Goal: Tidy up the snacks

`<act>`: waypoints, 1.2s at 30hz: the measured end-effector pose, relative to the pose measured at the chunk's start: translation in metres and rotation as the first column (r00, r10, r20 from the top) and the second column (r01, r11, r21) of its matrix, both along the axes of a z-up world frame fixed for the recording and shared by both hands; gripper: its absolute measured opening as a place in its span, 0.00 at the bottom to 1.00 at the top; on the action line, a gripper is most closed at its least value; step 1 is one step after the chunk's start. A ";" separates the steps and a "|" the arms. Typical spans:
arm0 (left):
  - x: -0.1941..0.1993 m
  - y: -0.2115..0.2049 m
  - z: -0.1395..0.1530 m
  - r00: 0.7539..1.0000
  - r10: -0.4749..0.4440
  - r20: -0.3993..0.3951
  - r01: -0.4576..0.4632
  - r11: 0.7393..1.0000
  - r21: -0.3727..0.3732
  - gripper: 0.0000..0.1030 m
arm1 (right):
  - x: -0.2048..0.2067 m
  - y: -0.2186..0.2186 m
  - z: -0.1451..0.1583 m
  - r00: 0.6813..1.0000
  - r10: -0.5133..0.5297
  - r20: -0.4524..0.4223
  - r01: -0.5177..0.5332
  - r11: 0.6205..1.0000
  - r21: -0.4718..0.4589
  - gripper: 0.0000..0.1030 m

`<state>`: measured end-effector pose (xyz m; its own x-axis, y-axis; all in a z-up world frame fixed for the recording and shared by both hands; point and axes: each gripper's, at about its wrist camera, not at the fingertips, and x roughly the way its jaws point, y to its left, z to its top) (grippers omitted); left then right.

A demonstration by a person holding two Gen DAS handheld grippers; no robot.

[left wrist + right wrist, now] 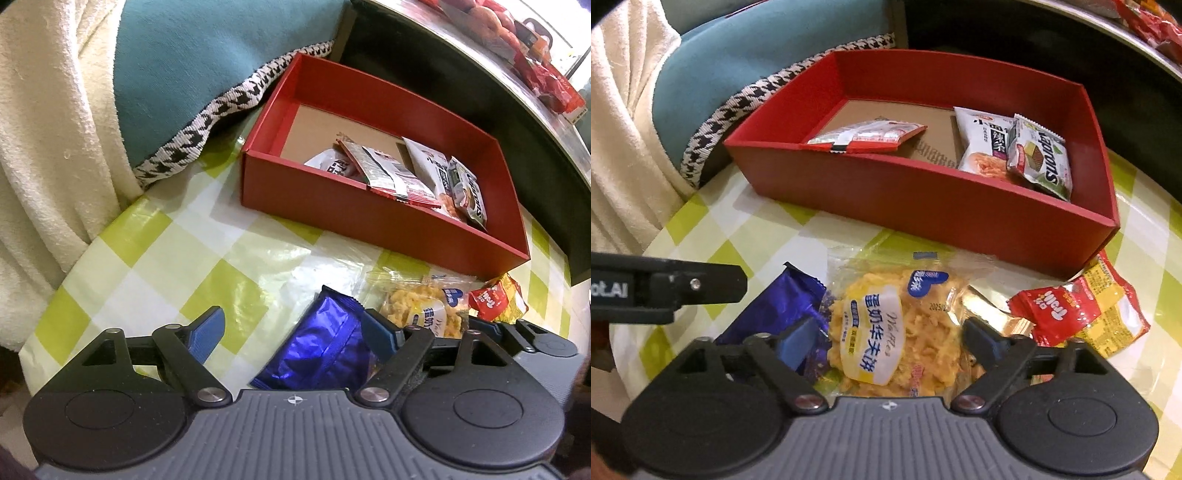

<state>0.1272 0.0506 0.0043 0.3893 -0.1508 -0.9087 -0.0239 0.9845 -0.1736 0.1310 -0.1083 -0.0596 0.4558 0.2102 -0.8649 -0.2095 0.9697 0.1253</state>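
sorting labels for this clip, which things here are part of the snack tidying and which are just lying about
Part of the job:
red box
waffle packet
blue foil packet
red and yellow packet
packets already in the box, such as the Laprons one

Just lying about:
teal cushion
cream towel
checked tablecloth

Both views are taken from the grippers themselves, each looking steeply down and forward along its own two fingers, close above a table covered in a green-and-white checked cloth (155, 258). The left wrist view is set further left, so more of the cloth and a cream towel (48, 122) is taken in. The right wrist view is placed just to the right, nearer the packets. Shared by both are the open red cardboard box (369, 218) (923, 199), a shiny blue foil packet (325, 350) (775, 306) and a clear waffle packet (417, 306) (897, 325).
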 end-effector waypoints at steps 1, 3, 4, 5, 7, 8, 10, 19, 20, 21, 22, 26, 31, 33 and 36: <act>0.000 -0.001 -0.001 1.000 -0.002 -0.002 0.002 1.000 0.001 0.83 | 0.000 0.001 -0.002 1.000 -0.003 0.006 0.003 1.000 -0.015 1.00; 0.000 -0.002 -0.001 1.000 -0.010 -0.006 0.010 1.000 0.005 0.83 | 0.000 0.002 -0.007 1.000 -0.003 0.005 0.003 0.998 -0.067 1.00; 0.000 -0.002 -0.002 1.000 -0.014 -0.007 0.014 1.000 0.007 0.83 | 0.001 -0.001 -0.010 1.000 -0.010 -0.013 0.009 0.998 -0.064 1.00; 0.000 -0.002 -0.002 1.000 -0.016 -0.008 0.016 1.000 0.008 0.83 | 0.002 -0.005 -0.010 1.000 -0.013 -0.018 0.012 0.999 -0.050 1.00; -0.002 -0.003 -0.003 1.000 -0.028 -0.013 0.028 1.000 0.007 0.84 | 0.001 -0.010 -0.005 1.000 0.001 -0.012 -0.002 0.999 -0.053 0.90; -0.002 -0.004 -0.004 0.999 -0.036 -0.017 0.036 0.999 0.009 0.84 | 0.000 -0.013 -0.002 1.000 -0.001 0.001 0.001 0.998 -0.062 0.78; -0.003 -0.006 -0.006 0.998 -0.052 -0.023 0.053 0.998 0.019 0.84 | -0.001 -0.020 0.002 1.000 -0.004 -0.007 0.004 0.999 -0.047 0.75; -0.007 -0.033 -0.015 0.992 -0.123 -0.041 0.124 0.991 0.044 0.84 | -0.016 -0.048 0.024 0.998 -0.028 0.053 0.030 0.999 -0.037 0.74; -0.007 -0.036 -0.015 0.991 -0.130 -0.039 0.132 0.990 0.044 0.84 | -0.017 -0.053 0.027 0.997 -0.041 0.058 0.043 0.998 -0.035 0.74; -0.006 -0.040 -0.016 0.990 -0.138 -0.040 0.140 0.989 0.043 0.84 | -0.017 -0.059 0.029 0.997 -0.055 0.061 0.057 0.998 -0.027 0.74; -0.005 -0.044 -0.017 0.988 -0.147 -0.043 0.149 0.988 0.043 0.85 | -0.017 -0.066 0.031 0.995 -0.074 0.060 0.075 0.997 -0.014 0.74; -0.005 -0.056 -0.026 0.981 -0.181 -0.067 0.184 0.981 0.052 0.85 | -0.018 -0.081 0.035 0.992 -0.113 0.063 0.112 0.994 0.017 0.74; -0.002 -0.073 -0.040 0.972 -0.218 -0.092 0.225 0.971 0.077 0.87 | -0.019 -0.085 0.039 0.990 -0.125 0.063 0.122 0.992 0.040 0.74; 0.001 -0.078 -0.046 0.970 -0.225 -0.094 0.235 0.965 0.113 0.88 | -0.020 -0.085 0.040 0.991 -0.120 0.065 0.117 0.992 0.044 0.74; 0.004 -0.077 -0.051 0.972 -0.215 -0.094 0.226 0.965 0.135 0.85 | -0.021 -0.085 0.042 0.991 -0.117 0.069 0.114 0.992 0.047 0.74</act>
<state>0.1316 -0.0261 -0.0469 0.2882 -0.0908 -0.9532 0.1885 0.9814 -0.0365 0.1099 -0.1936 -0.0177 0.5395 0.1891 -0.8205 -0.1064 0.9820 0.1564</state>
